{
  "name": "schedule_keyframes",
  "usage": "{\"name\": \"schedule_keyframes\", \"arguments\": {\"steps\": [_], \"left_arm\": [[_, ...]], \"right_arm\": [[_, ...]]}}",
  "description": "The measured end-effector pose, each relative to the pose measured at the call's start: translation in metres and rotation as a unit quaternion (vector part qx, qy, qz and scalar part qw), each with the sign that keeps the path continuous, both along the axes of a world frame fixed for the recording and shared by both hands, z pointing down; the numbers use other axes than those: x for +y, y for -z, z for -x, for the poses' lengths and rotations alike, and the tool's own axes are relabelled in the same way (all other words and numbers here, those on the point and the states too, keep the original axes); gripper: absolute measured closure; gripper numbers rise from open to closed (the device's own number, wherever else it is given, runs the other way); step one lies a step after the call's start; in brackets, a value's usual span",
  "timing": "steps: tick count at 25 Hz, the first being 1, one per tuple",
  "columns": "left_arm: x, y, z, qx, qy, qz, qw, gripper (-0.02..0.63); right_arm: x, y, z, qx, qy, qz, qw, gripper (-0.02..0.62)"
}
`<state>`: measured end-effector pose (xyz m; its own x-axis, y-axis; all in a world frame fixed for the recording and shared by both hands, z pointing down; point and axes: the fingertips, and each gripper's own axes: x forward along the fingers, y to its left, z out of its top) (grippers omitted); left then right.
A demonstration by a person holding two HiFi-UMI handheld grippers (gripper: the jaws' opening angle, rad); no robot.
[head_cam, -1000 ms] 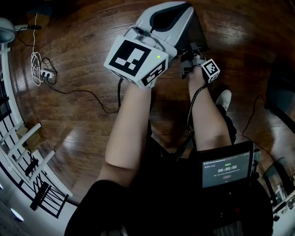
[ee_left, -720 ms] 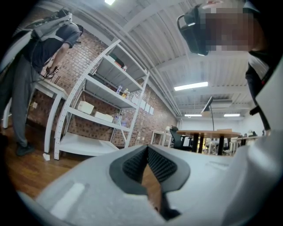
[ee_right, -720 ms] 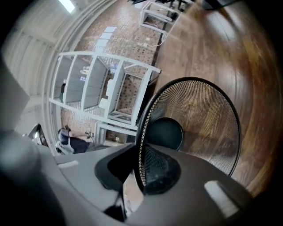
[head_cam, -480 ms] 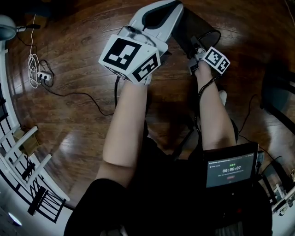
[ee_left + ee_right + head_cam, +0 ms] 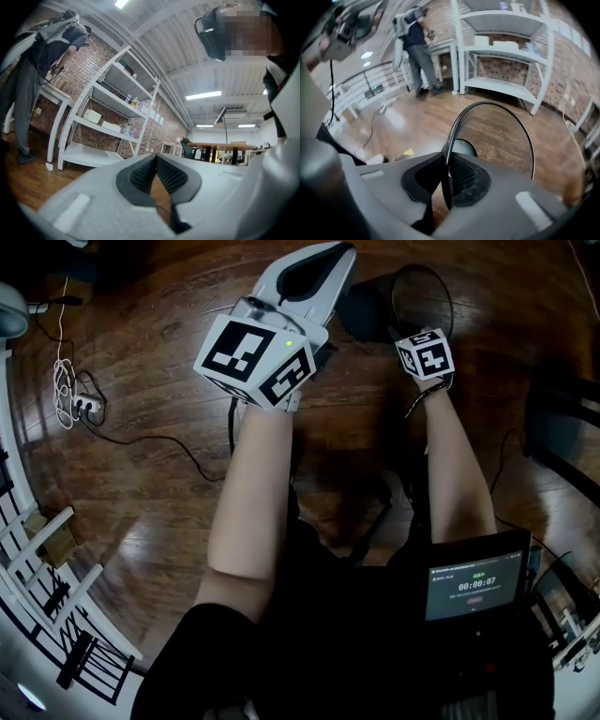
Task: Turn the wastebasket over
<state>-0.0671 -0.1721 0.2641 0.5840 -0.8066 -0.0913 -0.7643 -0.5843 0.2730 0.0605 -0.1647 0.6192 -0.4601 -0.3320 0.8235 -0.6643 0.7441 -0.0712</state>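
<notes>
**A:** What does the room look like?

**B:** A broad, dark wooden floor fills the head view. A white railing runs along its left edge, and a loose cable trails across the boards. The gripper views add brick walls and tall white shelving. A person stands far off at a white table.

**A:** And the wastebasket?

**B:** The wastebasket is round and made of black wire mesh, with a thin rim hoop and a solid dark base. It is at the top of the head view, ahead of the person's right arm. It is tipped well off upright, rim towards that arm and base away. I cannot tell whether it touches the floor.

**A:** The grippers?

**B:** The right gripper has its jaws closing, pinching the rim hoop between the pads. The left gripper is just left of the basket, its jaw tips pressed together on nothing.
</notes>
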Motion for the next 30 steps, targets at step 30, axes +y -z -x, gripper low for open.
{"name": "schedule_keyframes", "arguments": {"steps": [30], "left_arm": [[0.017,0.009,-0.026,-0.055,-0.036,0.001,0.9978,0.603]], "right_arm": [[0.045,0.159,0.037,-0.146,0.149,-0.132,0.969,0.586]]}}
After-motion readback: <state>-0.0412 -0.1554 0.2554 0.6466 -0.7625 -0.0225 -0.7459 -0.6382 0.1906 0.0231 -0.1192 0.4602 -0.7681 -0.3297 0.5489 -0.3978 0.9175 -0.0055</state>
